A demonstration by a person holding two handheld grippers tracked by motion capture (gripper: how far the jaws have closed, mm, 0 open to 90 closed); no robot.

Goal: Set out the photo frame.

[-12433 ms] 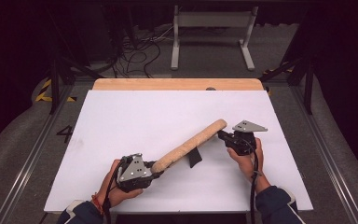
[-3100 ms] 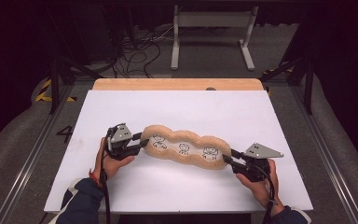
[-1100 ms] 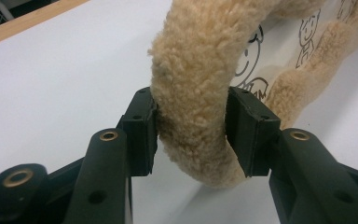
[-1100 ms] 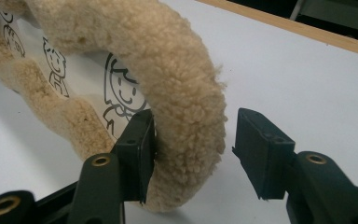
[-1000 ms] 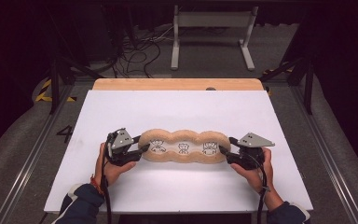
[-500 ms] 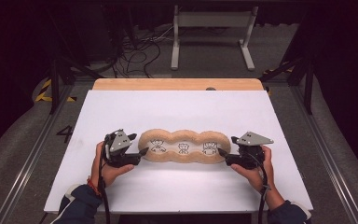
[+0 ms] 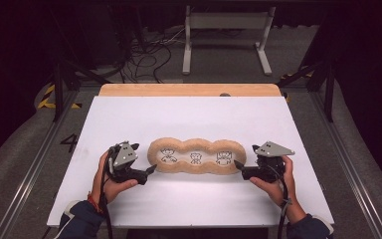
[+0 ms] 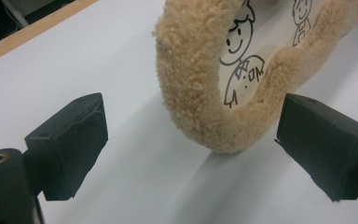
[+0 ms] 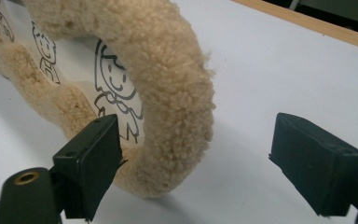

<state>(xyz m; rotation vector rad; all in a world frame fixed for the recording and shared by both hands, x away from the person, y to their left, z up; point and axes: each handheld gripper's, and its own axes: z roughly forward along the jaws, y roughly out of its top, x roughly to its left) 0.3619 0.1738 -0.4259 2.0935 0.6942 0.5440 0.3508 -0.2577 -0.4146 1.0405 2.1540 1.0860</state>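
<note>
A tan fleece mat [image 7: 196, 145] with three lobes lies flat on the white table top [image 7: 129, 119]. Its pale inner panel bears three drawn cartoon figures. My left gripper [image 7: 151, 169] sits just off the mat's left end, held in a hand, jaws open. In the left gripper view the gripper [image 8: 192, 119] is spread wide around the fleece rim [image 8: 191, 84] without touching it. Just off the right end of the mat is my right gripper [image 7: 238, 164]. It [image 9: 198, 128] is open too, with the mat's rounded end [image 9: 168, 70] between its jaws but not pinched.
A wooden strip [image 7: 189, 89] runs along the table's far edge. Beyond it are a dark floor, cables [image 7: 149, 50] and a white metal stand [image 7: 226, 30]. Bare white surface surrounds the mat on all sides.
The mat, earlier a roll and then held slanted by both ends, now lies straight and flat. Both grippers have let go of its ends and drawn back slightly.
</note>
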